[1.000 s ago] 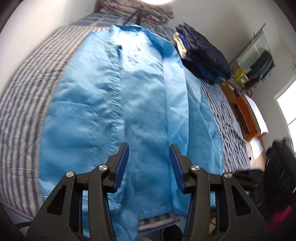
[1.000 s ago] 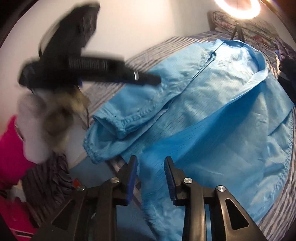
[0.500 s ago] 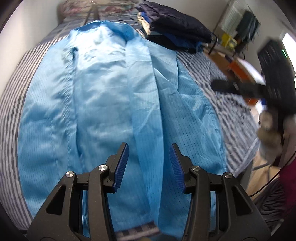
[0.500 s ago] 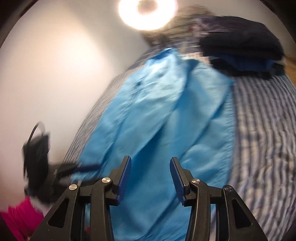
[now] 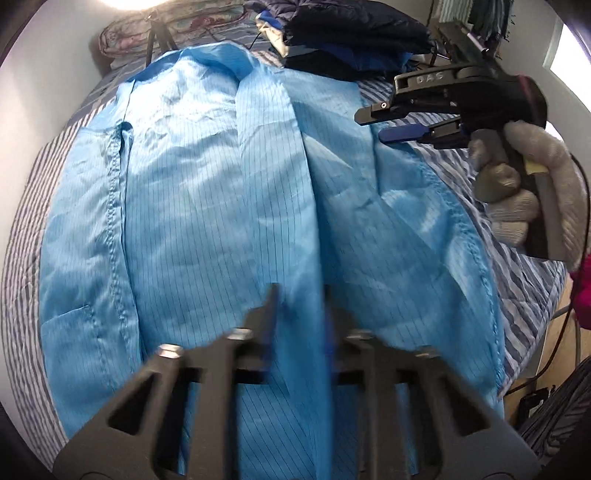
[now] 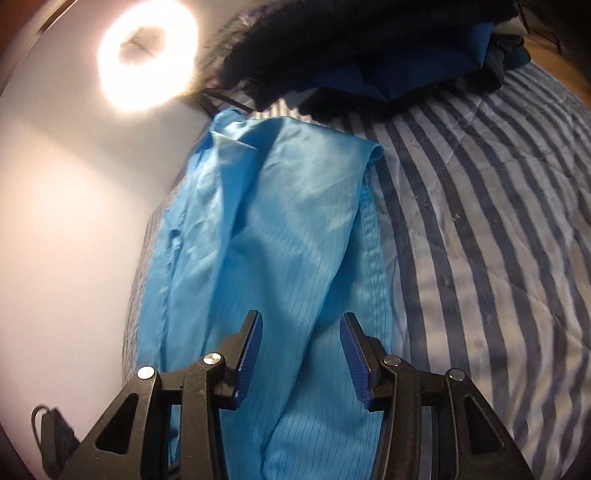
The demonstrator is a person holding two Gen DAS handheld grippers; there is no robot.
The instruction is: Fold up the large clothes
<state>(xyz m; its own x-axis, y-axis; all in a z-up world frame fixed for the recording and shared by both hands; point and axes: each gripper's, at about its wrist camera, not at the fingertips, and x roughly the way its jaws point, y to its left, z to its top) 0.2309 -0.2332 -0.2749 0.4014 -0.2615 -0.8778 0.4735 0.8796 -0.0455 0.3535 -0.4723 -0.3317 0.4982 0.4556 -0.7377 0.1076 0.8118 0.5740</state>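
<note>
Now, near to far:
Left tongs (image 5: 299, 317): blurred, jaws just closing around a raised fold of the blue coat (image 5: 207, 206); grip unclear.
Right tongs (image 6: 301, 343): standing apart, hovering over the coat's edge.
Coat: lying spread beyond both tongs on the striped bed (image 6: 480, 229).
Dark clothes pile (image 5: 354, 33): sitting farthest.

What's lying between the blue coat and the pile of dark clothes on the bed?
Only striped bedspread between blue coat and dark clothes, in the right wrist view.
</note>
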